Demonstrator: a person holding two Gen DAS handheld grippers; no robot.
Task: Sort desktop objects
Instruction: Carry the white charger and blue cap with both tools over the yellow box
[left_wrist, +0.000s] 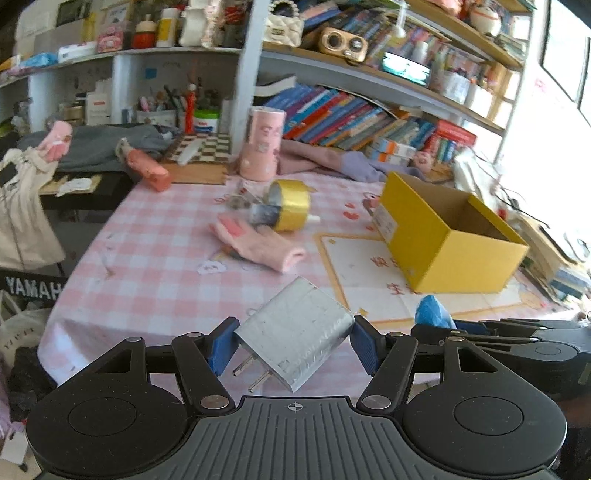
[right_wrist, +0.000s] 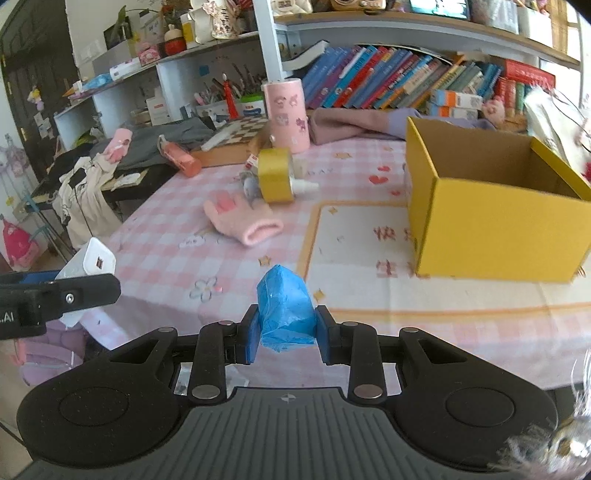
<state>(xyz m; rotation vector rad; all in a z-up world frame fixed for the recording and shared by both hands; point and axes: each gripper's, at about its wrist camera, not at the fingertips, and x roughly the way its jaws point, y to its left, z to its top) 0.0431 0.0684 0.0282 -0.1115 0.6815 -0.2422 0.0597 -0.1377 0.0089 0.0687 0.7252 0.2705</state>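
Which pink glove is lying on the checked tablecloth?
The pink glove in front of the gold tape roll. The other glove lies far off to the left on grey clothes, not on the cloth.

Left hand-held gripper (left_wrist: 293, 349) and right hand-held gripper (right_wrist: 286, 326) both angle downward, seemingly side by side, each clamped.

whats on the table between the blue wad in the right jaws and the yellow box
Nothing stands there: only the printed placemat on the checked cloth separates the blue wad from the yellow box, clearest in the right wrist view.
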